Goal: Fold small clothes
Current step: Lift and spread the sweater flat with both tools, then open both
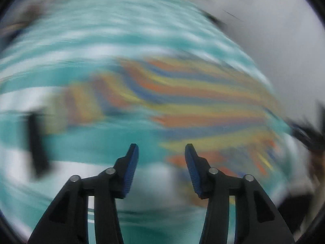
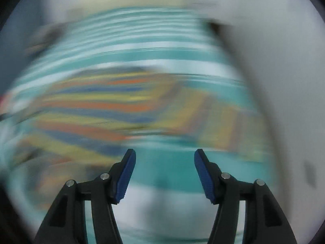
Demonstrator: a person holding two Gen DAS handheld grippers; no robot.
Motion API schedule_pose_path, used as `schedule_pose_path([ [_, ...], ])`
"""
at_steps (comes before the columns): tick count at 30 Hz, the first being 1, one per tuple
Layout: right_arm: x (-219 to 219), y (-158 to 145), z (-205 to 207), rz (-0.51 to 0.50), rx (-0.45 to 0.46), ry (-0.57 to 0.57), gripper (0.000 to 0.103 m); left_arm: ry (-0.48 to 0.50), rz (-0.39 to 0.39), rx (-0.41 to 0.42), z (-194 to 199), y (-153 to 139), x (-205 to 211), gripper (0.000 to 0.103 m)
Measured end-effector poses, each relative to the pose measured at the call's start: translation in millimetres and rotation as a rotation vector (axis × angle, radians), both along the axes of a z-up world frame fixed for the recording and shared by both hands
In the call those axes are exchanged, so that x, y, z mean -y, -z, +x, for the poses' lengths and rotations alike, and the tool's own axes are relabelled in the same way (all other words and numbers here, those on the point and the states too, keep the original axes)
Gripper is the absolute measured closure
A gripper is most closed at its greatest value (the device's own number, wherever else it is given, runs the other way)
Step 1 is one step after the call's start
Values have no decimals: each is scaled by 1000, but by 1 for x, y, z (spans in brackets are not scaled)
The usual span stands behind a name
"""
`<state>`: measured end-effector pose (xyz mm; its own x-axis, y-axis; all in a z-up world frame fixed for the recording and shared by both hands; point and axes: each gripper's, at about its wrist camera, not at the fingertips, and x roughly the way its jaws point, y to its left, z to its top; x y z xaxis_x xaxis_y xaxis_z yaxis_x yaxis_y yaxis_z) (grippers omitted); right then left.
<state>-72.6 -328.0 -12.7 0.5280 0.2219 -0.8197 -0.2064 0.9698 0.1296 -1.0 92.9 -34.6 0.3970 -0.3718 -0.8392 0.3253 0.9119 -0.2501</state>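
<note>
Both views are heavily smeared by motion blur, so only broad shapes and colours can be read.

The largest thing is a teal-and-white striped cloth (image 1: 113,32) that fills most of each frame, from the upper left down past the bottom centre; whether it covers a table or a bed cannot be told. A pale grey wall or background (image 1: 284,40) takes the upper right of both views.

On the striped cloth lies the small garment (image 1: 193,97), striped in orange, yellow and blue. In the left wrist view it spreads across the centre and right of the frame, reaching down to the lower right, just beyond and to the right of the fingertips. In the right wrist view the same garment (image 2: 97,109) covers the centre and left, with a fainter part running to the right, above and left of the fingertips. Its outline and folds are too blurred to tell.

The left hand-held gripper (image 1: 161,148) stands with its jaws apart, blue pads facing, only teal cloth showing through the gap. The right hand-held gripper (image 2: 164,153) is parted somewhat wider, likewise with nothing between its pads.
</note>
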Motion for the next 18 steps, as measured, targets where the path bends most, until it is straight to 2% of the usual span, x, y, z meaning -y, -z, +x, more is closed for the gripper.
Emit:
schedule_pose_path([
  [1,-25,2,-2,16,-14,-83,43,83,-8,-22,-5,8,23,55],
  [2,-55,6,-6,18,-33,-171,43,156,19,-31,-11,19,48,55],
  [4,-104,22,4,-56,-51,-293,44,228,70,-15,-15,31,76,56],
  [5,-123,35,10,-86,-83,-340,44,265,75,-14,-15,38,89,61],
  [6,-138,51,15,-99,-152,-390,44,282,78,-14,-14,43,96,83],
  [7,-145,64,24,-115,-193,-416,57,298,84,-17,-15,47,101,100],
  [8,-152,72,26,-145,-219,-437,78,317,85,-15,-18,48,104,99],
  [9,-155,73,20,-182,-212,-451,89,337,76,20,-25,43,101,100],
  [10,-152,69,18,-176,-204,-457,96,371,61,60,-37,34,94,100],
  [12,-134,42,-4,-132,-170,-479,97,424,22,112,-60,16,78,100],
  [15,-99,6,-58,-143,-117,-467,97,470,-9,164,-95,-10,41,100],
  [18,-64,-2,-111,-202,-125,-417,97,456,23,165,-123,-8,2,100],
])
